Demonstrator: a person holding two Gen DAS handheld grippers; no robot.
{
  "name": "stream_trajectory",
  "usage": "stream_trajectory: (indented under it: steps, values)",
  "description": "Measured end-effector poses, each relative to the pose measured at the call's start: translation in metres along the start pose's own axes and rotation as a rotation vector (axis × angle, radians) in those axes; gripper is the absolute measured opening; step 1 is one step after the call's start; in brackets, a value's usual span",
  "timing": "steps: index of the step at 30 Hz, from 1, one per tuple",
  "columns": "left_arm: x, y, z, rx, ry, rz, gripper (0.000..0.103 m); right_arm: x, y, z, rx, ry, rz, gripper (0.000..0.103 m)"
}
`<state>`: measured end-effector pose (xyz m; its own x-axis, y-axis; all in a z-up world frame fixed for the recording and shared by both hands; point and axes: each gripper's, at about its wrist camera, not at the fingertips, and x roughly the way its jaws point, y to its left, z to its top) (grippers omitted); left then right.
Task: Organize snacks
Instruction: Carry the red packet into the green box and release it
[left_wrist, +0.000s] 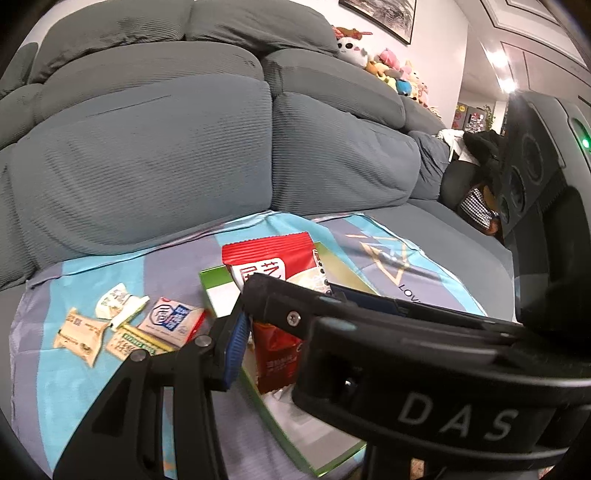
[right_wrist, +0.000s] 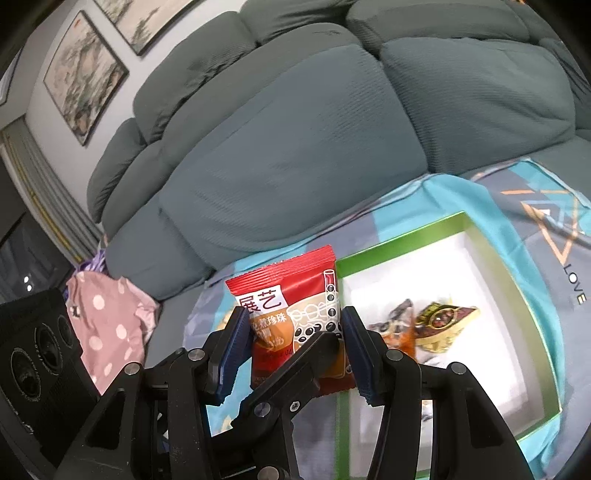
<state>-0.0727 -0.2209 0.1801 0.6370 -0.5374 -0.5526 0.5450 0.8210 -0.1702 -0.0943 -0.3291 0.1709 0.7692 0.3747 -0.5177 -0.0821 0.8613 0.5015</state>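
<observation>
The right hand-held gripper (right_wrist: 295, 347) is clamped on the sides of a red snack packet (right_wrist: 295, 306), held upright over the near-left edge of the green-rimmed box (right_wrist: 399, 240) on the sofa's patterned cloth (right_wrist: 546, 266) (two wrapped snacks (right_wrist: 424, 321) lie inside). The left hand-held gripper (left_wrist: 255, 328) is clamped on the same packet's lower part, and more small packets (left_wrist: 122, 328) lie on the cloth to its left.

We see a grey sofa (left_wrist: 155, 155), plush toys (left_wrist: 391, 70) on its back, framed paintings (right_wrist: 85, 74), a pink dotted cloth (right_wrist: 110, 321).
</observation>
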Motion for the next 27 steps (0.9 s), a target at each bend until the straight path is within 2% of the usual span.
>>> stream_trajectory:
  steps: [6, 12, 27]
  values:
    - [0.024, -0.009, 0.000, 0.001, 0.054, -0.024, 0.041, 0.001, -0.020, 0.003, 0.033, 0.005, -0.036, 0.055]
    - [0.048, -0.012, -0.003, -0.019, 0.120, -0.063, 0.041, 0.014, -0.047, 0.004, 0.087, 0.057, -0.068, 0.055]
    - [0.083, -0.011, -0.014, -0.084, 0.245, -0.099, 0.041, 0.041, -0.080, -0.001, 0.185, 0.164, -0.124, 0.055]
